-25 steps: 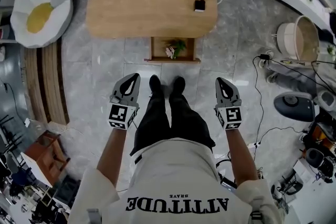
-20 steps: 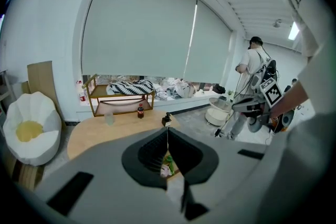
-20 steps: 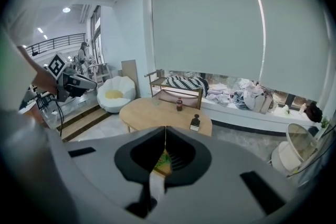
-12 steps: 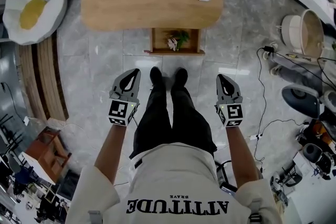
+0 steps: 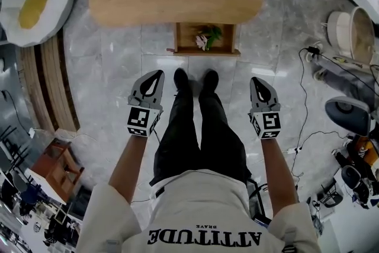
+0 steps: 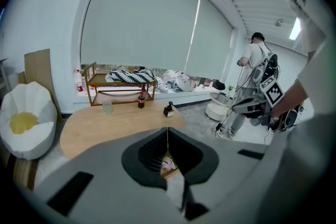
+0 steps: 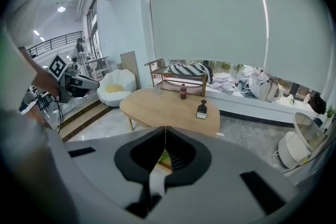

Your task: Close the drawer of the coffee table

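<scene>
left gripper [image 5: 157,74] and right gripper [image 5: 256,80] closed, empty; head view alone shows drawer [image 5: 207,52] whole.

Wearer seen from above: a white short-sleeved T-shirt [image 5: 201,198] printed in black block capitals "ATTITUDE" with a smaller "BRAVE" next to it, black trousers [image 5: 198,139] and black shoes [image 5: 180,76]. Each hand carries a pale grey moulded shell tapering to a point, the left tool [image 5: 159,73] and the right tool [image 5: 256,80], each backed by a white cube [image 5: 142,120] bearing black square markers. In the gripper views, each shell shows a black teardrop-shaped recess lined with fine ridges, and dark rectangular slots on its flanks.
</scene>
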A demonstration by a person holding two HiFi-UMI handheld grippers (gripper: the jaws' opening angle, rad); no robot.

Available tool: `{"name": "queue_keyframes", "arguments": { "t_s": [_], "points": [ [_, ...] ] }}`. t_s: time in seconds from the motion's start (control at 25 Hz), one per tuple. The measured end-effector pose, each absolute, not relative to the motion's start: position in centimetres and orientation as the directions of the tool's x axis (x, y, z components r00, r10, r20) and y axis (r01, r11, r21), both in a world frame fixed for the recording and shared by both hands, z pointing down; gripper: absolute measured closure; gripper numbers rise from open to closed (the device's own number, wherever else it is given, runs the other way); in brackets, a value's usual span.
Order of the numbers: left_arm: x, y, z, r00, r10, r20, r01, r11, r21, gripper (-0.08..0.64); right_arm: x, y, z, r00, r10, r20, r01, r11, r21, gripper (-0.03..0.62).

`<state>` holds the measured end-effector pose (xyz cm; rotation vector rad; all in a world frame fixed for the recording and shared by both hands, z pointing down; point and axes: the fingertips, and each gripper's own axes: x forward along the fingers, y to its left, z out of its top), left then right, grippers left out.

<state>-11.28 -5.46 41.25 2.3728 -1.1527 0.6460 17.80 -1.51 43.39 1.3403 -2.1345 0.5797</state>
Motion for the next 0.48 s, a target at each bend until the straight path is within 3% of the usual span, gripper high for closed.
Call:
{"name": "queue_keyframes", "arguments": {
  "t_s": [0.48],
  "points": [
    [-11.8, -4.8, 48.8, 0.534, -0.597, 0.599, -0.819, -0.542, 0.19, 0.538, 16.8, -1.4, 50.8, -0.328, -0.659, 0.677, -0.919, 0.387, -0.068, 0.572]
  ]
}}
